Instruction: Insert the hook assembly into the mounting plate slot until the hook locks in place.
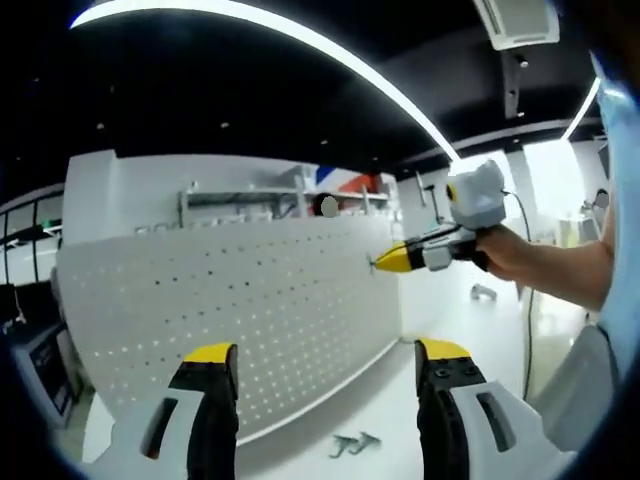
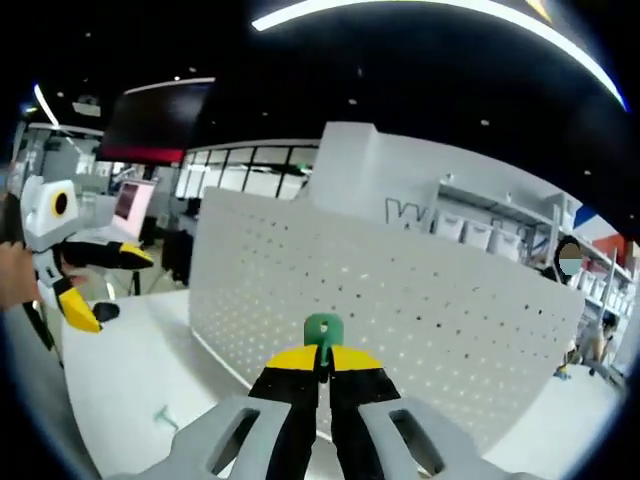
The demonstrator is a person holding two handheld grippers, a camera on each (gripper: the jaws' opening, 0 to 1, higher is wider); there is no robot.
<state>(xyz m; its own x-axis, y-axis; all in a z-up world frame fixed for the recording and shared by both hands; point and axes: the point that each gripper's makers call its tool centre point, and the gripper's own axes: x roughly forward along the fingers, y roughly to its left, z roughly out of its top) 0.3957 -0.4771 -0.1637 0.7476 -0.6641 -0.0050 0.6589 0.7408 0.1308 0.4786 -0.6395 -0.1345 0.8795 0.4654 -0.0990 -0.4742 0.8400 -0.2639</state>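
**Hook held at the pegboard face**

A white perforated mounting plate [image 1: 250,320] is seen standing upright on a white tabletop [image 1: 400,440], running along it toward the far edge; in the right gripper view the same plate [image 2: 400,300] is spread across the middle of the picture.

The left gripper [image 1: 325,355] is shown with its yellow-tipped jaws spread wide apart and nothing between them, facing the lower part of the plate. The right gripper [image 1: 385,262] is seen entering from the right, held by a person's hand [image 1: 510,255], its tip brought up to the plate's upper right area. In its own view the right gripper [image 2: 322,355] is pressed closed on a small green hook [image 2: 323,330], which is held just in front of the plate's holes; whether contact is made cannot be told.

Two loose metal hooks [image 1: 355,442] are seen lying on the tabletop near its front edge, below the plate.
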